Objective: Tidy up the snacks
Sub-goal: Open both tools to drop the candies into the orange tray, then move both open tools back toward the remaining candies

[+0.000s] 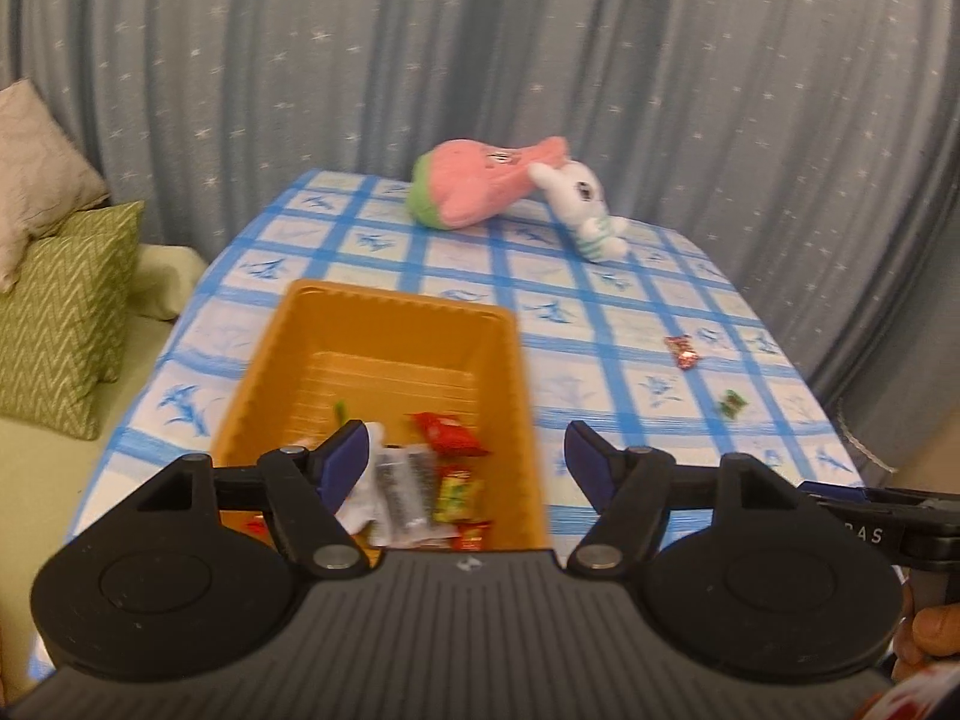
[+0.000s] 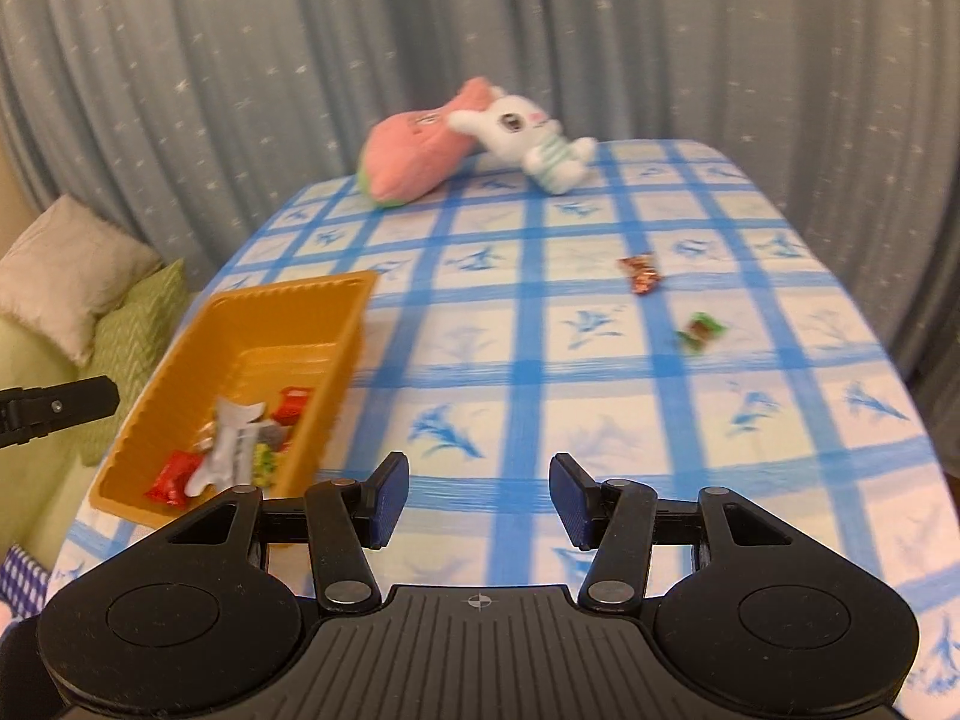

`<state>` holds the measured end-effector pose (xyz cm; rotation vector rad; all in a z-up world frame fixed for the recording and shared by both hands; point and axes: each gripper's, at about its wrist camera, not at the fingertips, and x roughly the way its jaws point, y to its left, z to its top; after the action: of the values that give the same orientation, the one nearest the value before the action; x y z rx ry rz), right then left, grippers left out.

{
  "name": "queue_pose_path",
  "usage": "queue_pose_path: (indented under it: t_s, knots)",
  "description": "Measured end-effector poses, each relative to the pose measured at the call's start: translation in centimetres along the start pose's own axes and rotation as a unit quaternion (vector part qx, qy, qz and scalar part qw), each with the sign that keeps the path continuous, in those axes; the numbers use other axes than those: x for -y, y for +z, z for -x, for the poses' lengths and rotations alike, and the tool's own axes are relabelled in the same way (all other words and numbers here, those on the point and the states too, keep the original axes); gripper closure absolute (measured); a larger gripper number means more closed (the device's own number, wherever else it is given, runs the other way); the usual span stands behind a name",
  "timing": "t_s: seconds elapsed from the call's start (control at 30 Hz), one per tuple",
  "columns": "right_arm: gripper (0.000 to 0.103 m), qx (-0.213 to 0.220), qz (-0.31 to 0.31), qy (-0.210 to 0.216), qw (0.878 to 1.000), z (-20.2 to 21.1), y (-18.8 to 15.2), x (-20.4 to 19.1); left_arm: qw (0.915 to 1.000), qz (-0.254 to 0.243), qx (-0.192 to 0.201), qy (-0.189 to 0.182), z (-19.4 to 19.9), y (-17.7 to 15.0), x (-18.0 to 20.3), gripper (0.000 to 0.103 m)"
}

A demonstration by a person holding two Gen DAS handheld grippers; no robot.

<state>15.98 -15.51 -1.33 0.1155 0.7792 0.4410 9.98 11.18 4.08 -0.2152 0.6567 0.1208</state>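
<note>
An orange plastic basket (image 1: 384,324) stands on the blue-checked tablecloth and holds several wrapped snacks (image 1: 444,468). My left gripper (image 1: 465,459) is open and empty above the basket's near right corner. Two loose snacks lie on the cloth to the right: a red one (image 1: 683,351) and a green one (image 1: 733,403). In the right wrist view the basket (image 2: 288,312) is at the left, the red snack (image 2: 642,273) and the green snack (image 2: 699,331) lie ahead to the right. My right gripper (image 2: 479,495) is open and empty above the bare cloth.
A pink plush (image 1: 474,189) and a white rabbit plush (image 1: 585,210) lie at the table's far edge. Green and beige cushions (image 1: 60,300) sit on a sofa to the left. A grey starred curtain (image 1: 540,48) hangs behind the table.
</note>
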Motion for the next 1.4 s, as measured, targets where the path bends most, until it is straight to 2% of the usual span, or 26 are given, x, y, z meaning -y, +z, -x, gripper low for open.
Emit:
queue_pose_path:
  t_s: [0.33, 0.7, 0.83, 1.1, 1.4]
  knots:
    - [0.051, 0.02, -0.032, -0.033, 0.999, 3.0, -0.3, 3.9, 0.9992, -0.02, -0.006, -0.035, -0.7, -0.3, 4.7, 0.031]
    - [0.051, 0.049, -0.049, -0.064, 0.996, 6.2, 0.0, 5.7, 0.9975, -0.038, 0.003, -0.06, -0.2, 0.0, 7.9, 0.021]
    - [0.051, 0.054, -0.048, -0.069, 0.995, 6.9, 0.0, 5.9, 0.9967, -0.041, 0.005, -0.07, -0.2, 0.1, 8.6, 0.021]
    - [0.051, 0.056, -0.061, -0.072, 0.994, 5.4, 0.6, 7.3, 0.9962, -0.05, -0.005, -0.071, -2.2, 0.8, 9.8, 0.02]
    - [0.051, 0.04, -0.067, -0.07, 0.994, 1.0, 2.1, 10.2, 0.9967, -0.044, -0.023, -0.065, -7.3, 1.6, 10.9, 0.018]
